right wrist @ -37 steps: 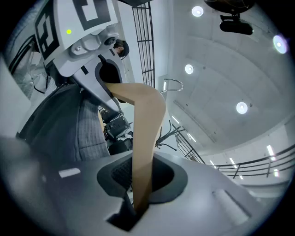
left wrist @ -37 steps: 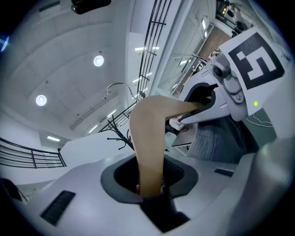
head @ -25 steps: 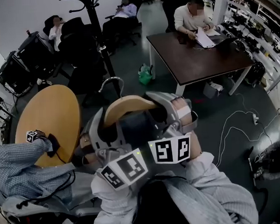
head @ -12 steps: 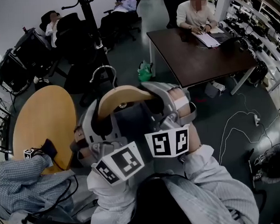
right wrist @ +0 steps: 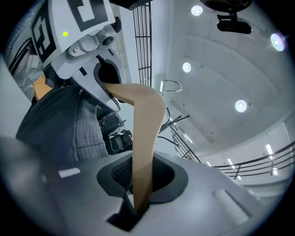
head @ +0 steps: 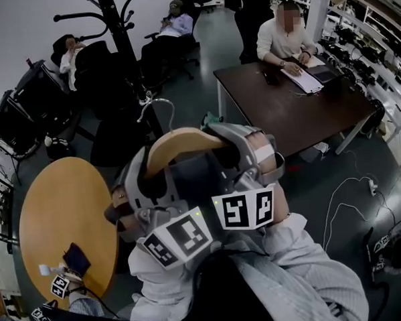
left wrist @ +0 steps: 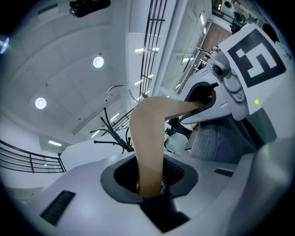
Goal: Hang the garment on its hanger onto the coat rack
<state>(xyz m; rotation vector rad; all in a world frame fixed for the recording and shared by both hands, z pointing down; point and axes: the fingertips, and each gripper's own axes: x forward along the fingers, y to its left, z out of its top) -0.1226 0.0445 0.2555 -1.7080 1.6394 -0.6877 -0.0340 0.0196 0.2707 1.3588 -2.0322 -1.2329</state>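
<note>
Hanger (head: 179, 143), curved wood with a metal hook (head: 159, 109), is held up in the air in front of the person, with a dark garment (head: 196, 180) draped under it. The left hand-held gripper (left wrist: 150, 186) is clamped on one arm of the hanger and the right hand-held gripper (right wrist: 138, 189) on the other, each pinching the wood between its jaws. A black coat rack (head: 122, 40) stands beyond, apart from the hook. A round wooden desk (head: 56, 218) lies low at the left.
</note>
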